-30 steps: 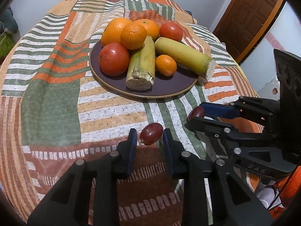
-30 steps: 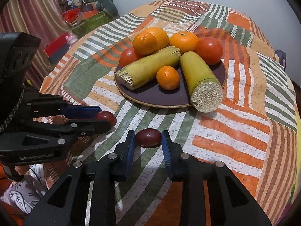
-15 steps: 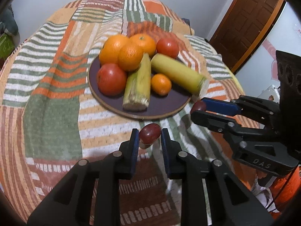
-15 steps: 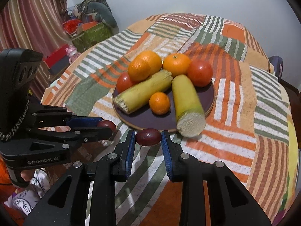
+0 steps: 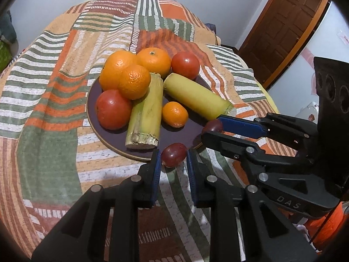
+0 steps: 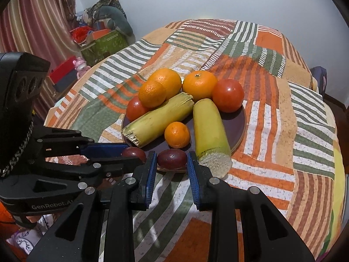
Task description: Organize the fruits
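A dark purple plate [image 5: 92,118] [image 6: 242,118] holds several oranges, two tomatoes and two yellow-green stalk pieces. My left gripper [image 5: 172,160] is shut on a small dark red plum [image 5: 173,154], held just above the plate's near rim. My right gripper [image 6: 172,160] is shut on a second dark red plum [image 6: 172,157], also at the near rim. The two grippers sit side by side. In the left wrist view the right gripper [image 5: 212,128] comes in from the right with its plum [image 5: 213,126]. In the right wrist view the left gripper [image 6: 135,154] comes in from the left.
The round table wears a striped patchwork cloth [image 5: 50,100] that drops off at the edges. A brown door [image 5: 285,19] stands beyond the table's far right. Boxes and soft clutter [image 6: 102,39] lie on the floor by a striped curtain [image 6: 37,21].
Both grippers have risen a little and moved towards the plate, each carrying its plum from the cloth to the plate's near rim. The jaws stay shut on the plums.
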